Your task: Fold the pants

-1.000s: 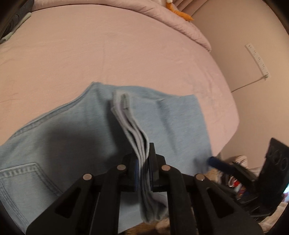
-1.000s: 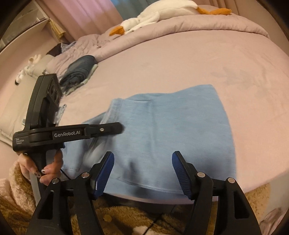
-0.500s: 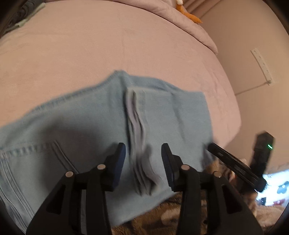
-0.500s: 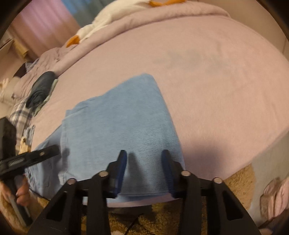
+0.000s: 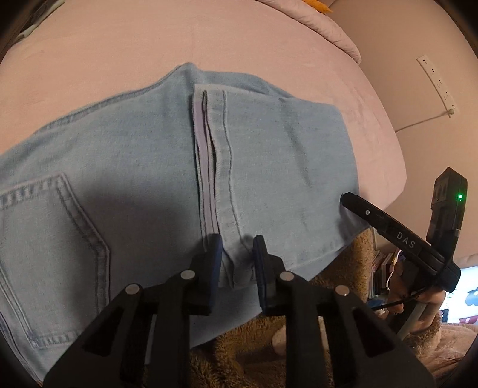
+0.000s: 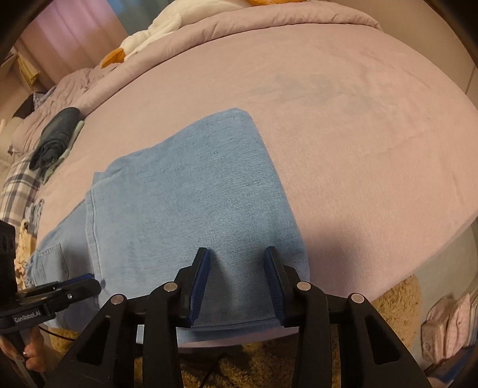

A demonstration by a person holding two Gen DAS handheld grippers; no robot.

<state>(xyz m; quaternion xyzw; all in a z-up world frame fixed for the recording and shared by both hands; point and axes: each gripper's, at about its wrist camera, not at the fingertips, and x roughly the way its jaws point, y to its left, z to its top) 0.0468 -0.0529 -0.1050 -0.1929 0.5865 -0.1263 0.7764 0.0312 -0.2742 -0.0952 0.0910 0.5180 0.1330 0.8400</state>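
- The bed [image 6: 343, 125], under a smooth pinkish-mauve sheet, fills most of both views; a rumpled quilt [image 6: 239, 27] of the same colour runs along its far side.
- The pants [image 5: 119, 179], light-blue denim, lie flat on the bed at its near edge and are folded over themselves. In the left wrist view a back pocket [image 5: 50, 226] shows at the left, and the hemmed leg ends [image 5: 209, 167] lie in a stacked band across the middle of the cloth.
- A tan shaggy rug [image 6: 397, 301] shows on the floor below the bed's edge.
- A white stuffed toy with orange parts [image 6: 143, 38] rests on the quilt at the far side.
- A dark rolled garment [image 6: 55, 135] lies on the bed's far left, well apart from the pants.
- The left hand-held gripper [image 5: 237, 262] hangs over the near edge of the pants, next to the near end of the hem band. Its jaws have just been closing and now stand a narrow gap apart, with a ridge of denim between the blue pads; whether the pads press on that cloth I cannot tell.
- The right hand-held gripper [image 6: 237, 283] hangs over the near right corner of the folded pants, jaws partly apart with flat denim showing between them, gripping nothing.
- A white power strip [image 5: 437, 85] is fixed to the wall at the right.
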